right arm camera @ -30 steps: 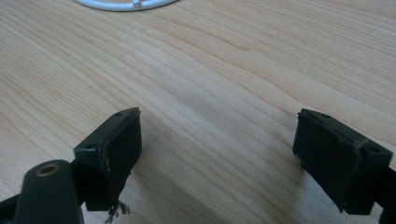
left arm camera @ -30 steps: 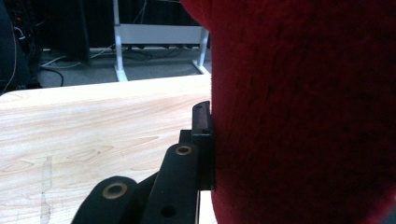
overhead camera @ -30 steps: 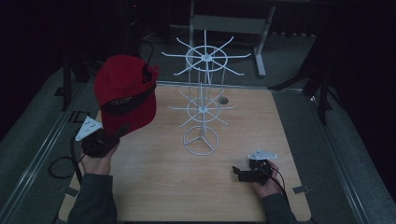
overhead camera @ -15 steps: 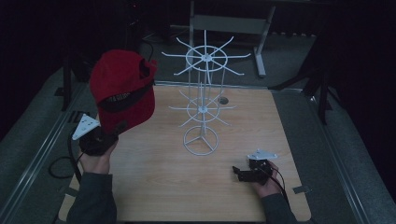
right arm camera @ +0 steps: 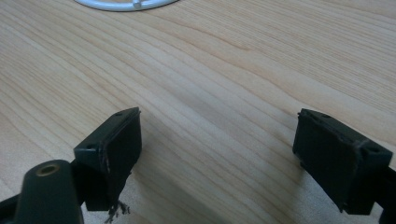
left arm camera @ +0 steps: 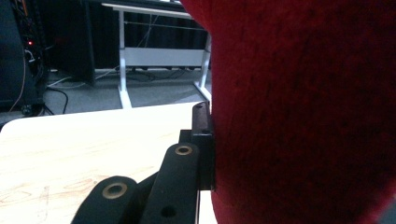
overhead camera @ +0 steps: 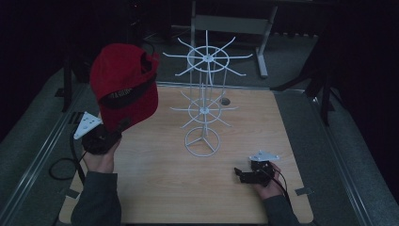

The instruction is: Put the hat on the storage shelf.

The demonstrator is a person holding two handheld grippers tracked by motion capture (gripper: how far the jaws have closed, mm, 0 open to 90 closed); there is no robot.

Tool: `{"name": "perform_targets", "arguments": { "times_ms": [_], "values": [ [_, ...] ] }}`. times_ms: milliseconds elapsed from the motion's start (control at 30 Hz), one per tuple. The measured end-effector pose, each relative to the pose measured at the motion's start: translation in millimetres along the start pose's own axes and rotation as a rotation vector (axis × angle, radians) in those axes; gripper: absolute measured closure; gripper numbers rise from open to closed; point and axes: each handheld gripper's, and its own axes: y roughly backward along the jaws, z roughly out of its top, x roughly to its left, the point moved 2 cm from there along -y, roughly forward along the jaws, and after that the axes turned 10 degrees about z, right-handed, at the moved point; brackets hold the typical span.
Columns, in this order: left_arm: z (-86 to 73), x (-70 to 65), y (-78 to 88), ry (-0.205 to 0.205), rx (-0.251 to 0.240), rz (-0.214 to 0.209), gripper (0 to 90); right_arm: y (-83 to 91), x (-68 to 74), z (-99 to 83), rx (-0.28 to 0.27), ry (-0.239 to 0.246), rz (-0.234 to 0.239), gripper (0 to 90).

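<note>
A red cap point(overhead camera: 123, 84) with a dark band is held up above the table's left side, and my left gripper point(overhead camera: 115, 128) is shut on its lower edge. In the left gripper view the red cap point(left arm camera: 303, 112) covers the right half, with one black jaw pressed against it. A white wire rack point(overhead camera: 204, 101) with two tiers of spokes stands on its ring base at the table's middle. My right gripper point(overhead camera: 241, 175) rests low near the front right of the table, jaws wide apart. In its own view my right gripper point(right arm camera: 217, 154) has bare wood between the jaws.
The wooden table point(overhead camera: 160, 188) has a metal frame rail point(overhead camera: 44, 150) along its left side. The rack's ring base point(right arm camera: 126, 3) lies just beyond my right gripper. A white bench frame point(left arm camera: 159, 56) stands on the floor behind the table.
The cap and my left gripper have drifted slightly left and up. The right gripper has stayed put.
</note>
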Motion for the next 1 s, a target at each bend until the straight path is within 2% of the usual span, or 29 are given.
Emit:
{"name": "perform_targets", "arguments": {
  "times_ms": [167,433,700,1000],
  "values": [
    [4.5,-2.0,-0.4,0.016,-0.013,-0.001,84.6,0.0,-0.1,0.0,0.000,0.001,0.000,15.3],
    [10.6,-3.3,1.0,0.007,-0.018,-0.003,84.7,0.1,0.0,0.0,0.001,0.000,0.000,15.3],
    [16.2,-3.7,2.4,0.020,-0.022,-0.013,84.6,0.1,0.0,0.0,0.001,0.000,-0.001,15.3],
    [23.6,-8.4,3.3,0.015,-0.025,-0.018,84.6,0.1,0.0,0.0,0.000,0.000,0.000,15.3]
  ]
}}
